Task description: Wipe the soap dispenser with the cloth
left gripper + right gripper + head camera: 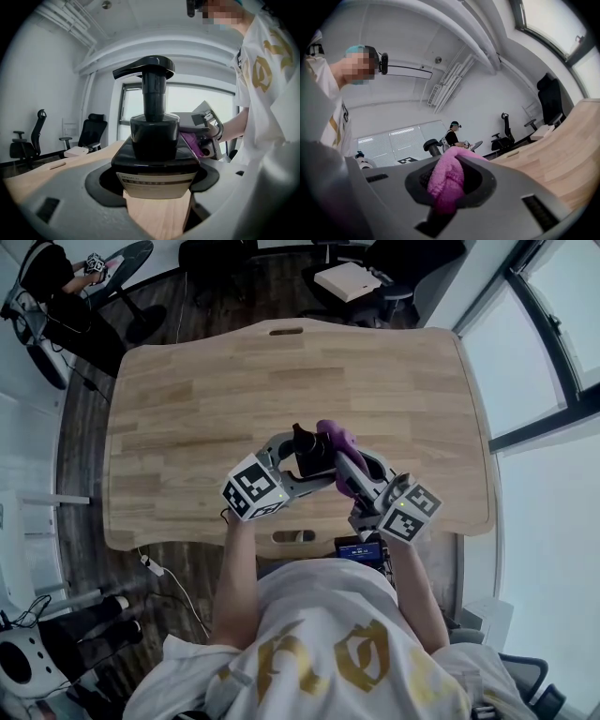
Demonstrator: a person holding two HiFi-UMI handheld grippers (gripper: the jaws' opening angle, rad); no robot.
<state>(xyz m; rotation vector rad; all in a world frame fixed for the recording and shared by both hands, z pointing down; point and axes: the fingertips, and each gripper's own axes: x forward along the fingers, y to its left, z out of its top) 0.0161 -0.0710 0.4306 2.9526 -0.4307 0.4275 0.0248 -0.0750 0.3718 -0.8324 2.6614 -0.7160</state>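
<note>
Left gripper (302, 465) clamped tight on the black soap dispenser (154, 140), over the wooden tabletop (187, 409) near its front edge — right gripper (352, 470) pinching the pink cloth (446, 180) just beside it. Office chairs (91, 131), big windows (553, 315) around.

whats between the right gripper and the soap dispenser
The purple cloth in the right gripper, beside the soap dispenser; seen in the left gripper view.

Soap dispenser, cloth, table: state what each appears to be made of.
Soap dispenser: probably black plastic, glossy. Window light reflects off its shoulders and pump head, and there is a paper-like label on the front.
Cloth: soft pink-purple fabric, likely microfibre, with a fuzzy, bunched pile.
Table: light wood or wood-look laminate, matte, with plank grain lines showing.
</note>
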